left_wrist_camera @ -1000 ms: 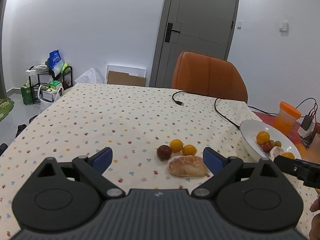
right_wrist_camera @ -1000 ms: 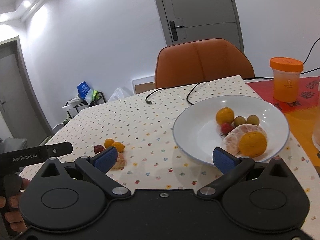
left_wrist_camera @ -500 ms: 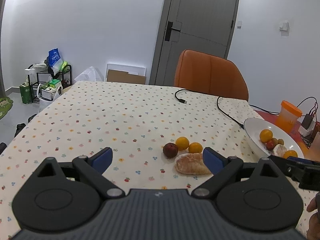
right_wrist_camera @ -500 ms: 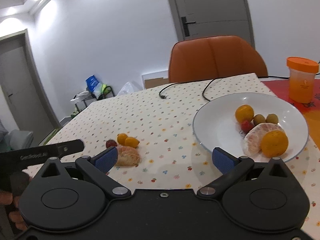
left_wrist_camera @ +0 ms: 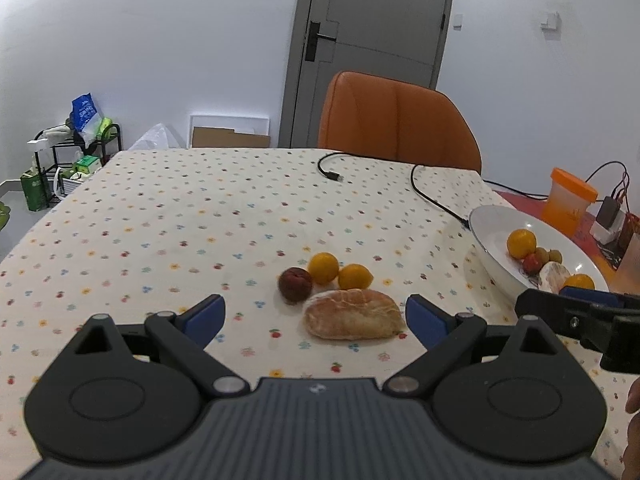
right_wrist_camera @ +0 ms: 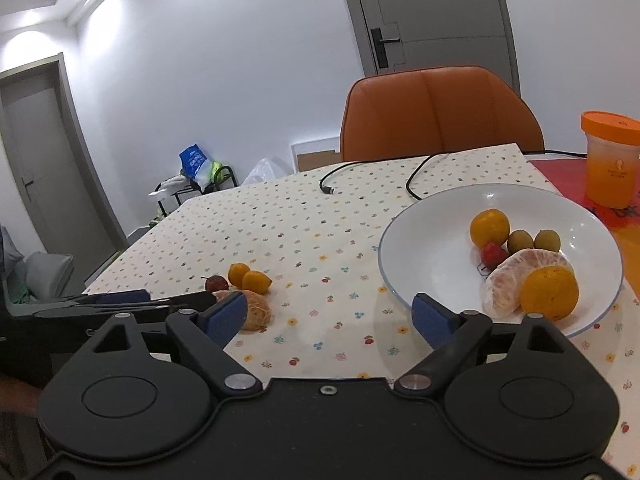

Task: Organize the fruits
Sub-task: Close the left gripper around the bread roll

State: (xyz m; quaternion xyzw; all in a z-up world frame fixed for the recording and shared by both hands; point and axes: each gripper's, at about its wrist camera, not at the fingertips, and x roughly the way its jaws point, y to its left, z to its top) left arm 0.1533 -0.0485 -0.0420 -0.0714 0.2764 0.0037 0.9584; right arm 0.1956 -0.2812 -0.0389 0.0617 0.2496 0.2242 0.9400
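As both views drift nearer over the last second, left tool point(left_wrist_camera: 315, 314) spread wide and empty, framing peeled segment point(left_wrist_camera: 352, 319) at lower centre; right tool point(right_wrist_camera: 328, 314) spread too, empty. Four loose fruits on surface point(left_wrist_camera: 160, 216); bowl point(right_wrist_camera: 424, 248) right. Likely next: pinching segment.

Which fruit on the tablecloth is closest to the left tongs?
The peeled pale-orange citrus piece. It lies right in front of the open left tongs, nearer than the dark red plum and two small oranges behind it.
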